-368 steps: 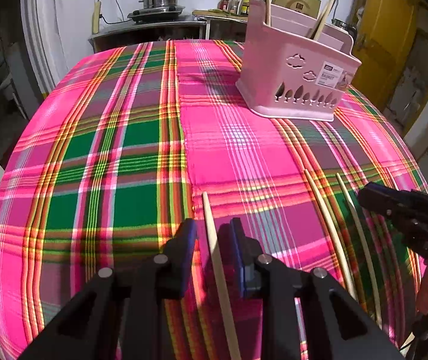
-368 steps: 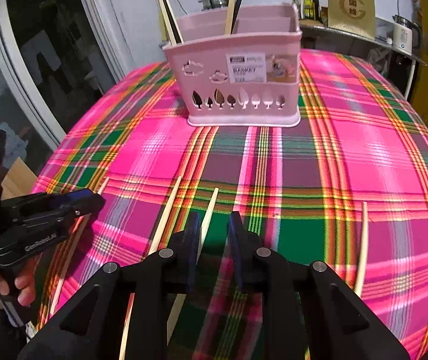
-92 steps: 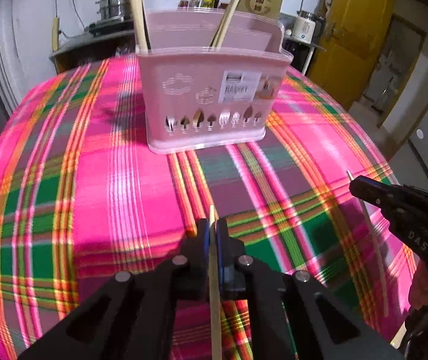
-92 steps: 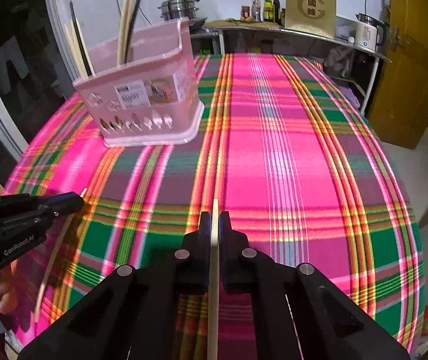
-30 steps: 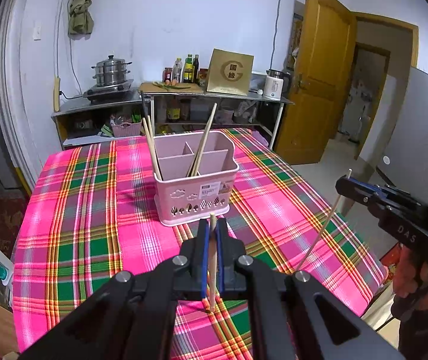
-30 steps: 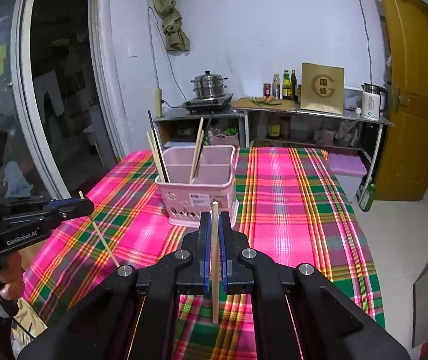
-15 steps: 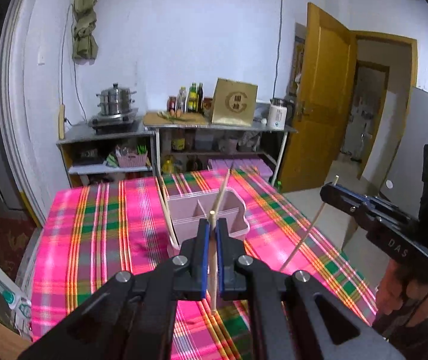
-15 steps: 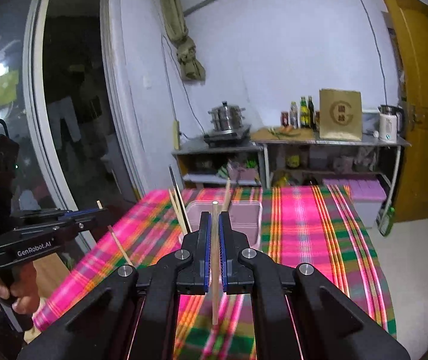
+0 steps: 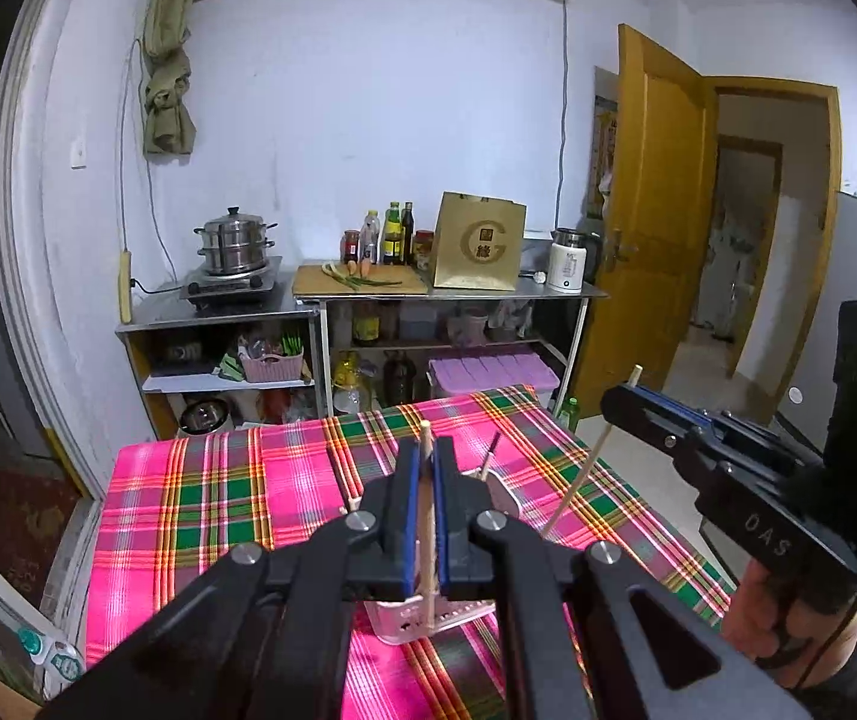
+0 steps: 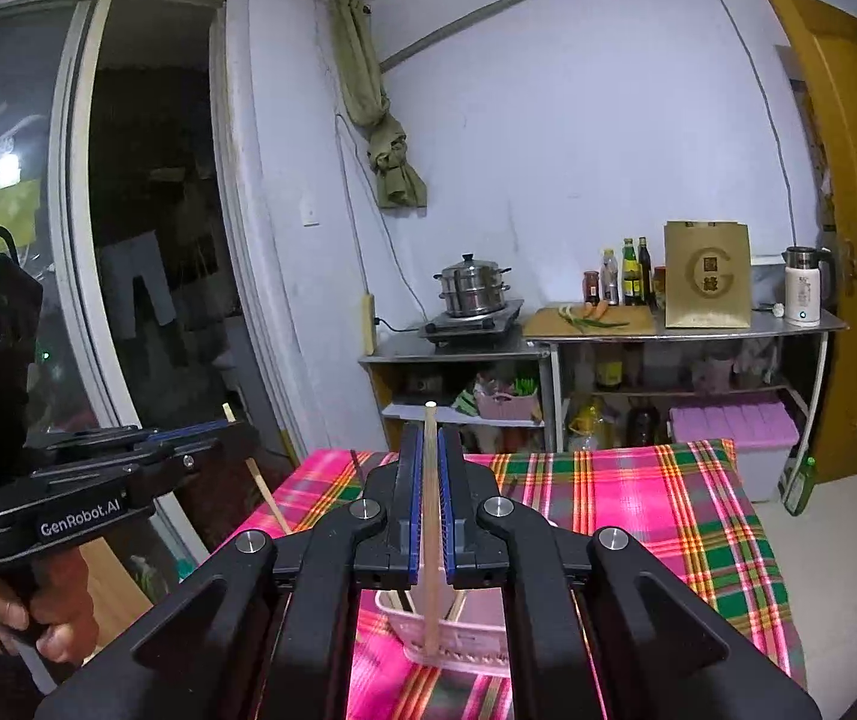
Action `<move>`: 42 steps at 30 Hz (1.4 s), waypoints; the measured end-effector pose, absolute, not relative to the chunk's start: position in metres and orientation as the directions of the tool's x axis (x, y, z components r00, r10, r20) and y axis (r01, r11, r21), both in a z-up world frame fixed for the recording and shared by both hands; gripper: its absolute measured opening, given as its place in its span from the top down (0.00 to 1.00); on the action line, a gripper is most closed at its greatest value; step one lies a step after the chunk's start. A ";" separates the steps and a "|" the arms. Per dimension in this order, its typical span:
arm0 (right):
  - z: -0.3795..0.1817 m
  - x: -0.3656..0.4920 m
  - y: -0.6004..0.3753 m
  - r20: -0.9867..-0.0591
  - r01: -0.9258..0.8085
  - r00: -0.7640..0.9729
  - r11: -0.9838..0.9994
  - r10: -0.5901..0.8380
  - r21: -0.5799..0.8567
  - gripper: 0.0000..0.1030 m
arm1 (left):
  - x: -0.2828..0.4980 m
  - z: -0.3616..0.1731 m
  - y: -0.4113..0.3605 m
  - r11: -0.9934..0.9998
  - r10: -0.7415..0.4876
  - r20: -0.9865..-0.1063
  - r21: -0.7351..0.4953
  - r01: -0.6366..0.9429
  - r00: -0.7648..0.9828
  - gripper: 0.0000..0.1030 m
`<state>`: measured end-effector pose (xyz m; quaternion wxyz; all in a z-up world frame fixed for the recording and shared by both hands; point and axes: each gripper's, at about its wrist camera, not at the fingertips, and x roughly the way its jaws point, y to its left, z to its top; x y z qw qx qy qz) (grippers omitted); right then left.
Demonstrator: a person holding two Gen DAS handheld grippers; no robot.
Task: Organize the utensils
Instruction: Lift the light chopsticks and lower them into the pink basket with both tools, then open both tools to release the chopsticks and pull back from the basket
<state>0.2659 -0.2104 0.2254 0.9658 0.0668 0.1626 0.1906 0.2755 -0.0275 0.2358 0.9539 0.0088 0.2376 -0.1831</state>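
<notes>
In the left wrist view my left gripper [image 9: 425, 450] is shut on a pale wooden chopstick [image 9: 426, 546] that stands upright between its pads. Below it, mostly hidden by the fingers, is the pink utensil basket [image 9: 404, 621] on the plaid tablecloth [image 9: 218, 510]; a dark chopstick [image 9: 491, 450] sticks up out of it. At the right the right gripper [image 9: 632, 399] holds another chopstick [image 9: 578, 492] slanting down. In the right wrist view my right gripper [image 10: 428, 438] is shut on its upright chopstick [image 10: 428, 528] above the basket [image 10: 470, 651]. The left gripper [image 10: 218, 429] shows at the left with its chopstick [image 10: 266, 495].
Behind the table stand metal shelves [image 9: 218, 315] with a steamer pot [image 9: 236, 243], bottles [image 9: 392, 234], a brown paper bag [image 9: 476, 249] and a white kettle [image 9: 569, 267]. A yellow door [image 9: 650, 228] is open at the right. A glass door [image 10: 128, 240] is at the left.
Both grippers have risen with their chopsticks and tilted up. The basket and table have dropped low in both views, and the basket now sits behind the fingers.
</notes>
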 end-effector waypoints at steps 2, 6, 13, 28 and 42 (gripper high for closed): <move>0.224 0.276 -0.209 -0.287 -0.349 0.873 0.916 0.395 0.198 0.96 | 0.283 0.235 -0.027 0.933 -0.345 -0.455 -0.069 0.354 0.821 0.95; 0.218 0.291 -0.208 -0.286 -0.354 0.870 0.912 0.403 0.207 0.96 | 0.296 0.231 -0.025 0.931 -0.351 -0.447 -0.072 0.358 0.823 0.95; 0.200 0.311 -0.201 -0.303 -0.355 0.861 0.909 0.409 0.218 0.96 | 0.313 0.216 -0.027 0.929 -0.356 -0.443 -0.072 0.364 0.822 0.95; 0.155 0.332 -0.197 -0.363 -0.335 0.841 0.913 0.401 0.232 0.96 | 0.336 0.155 -0.027 0.927 -0.361 -0.530 -0.114 0.357 0.767 0.95; 0.125 0.338 -0.193 -0.432 -0.325 0.809 0.916 0.398 0.233 0.95 | 0.342 0.126 -0.026 0.926 -0.362 -0.577 -0.131 0.354 0.732 0.95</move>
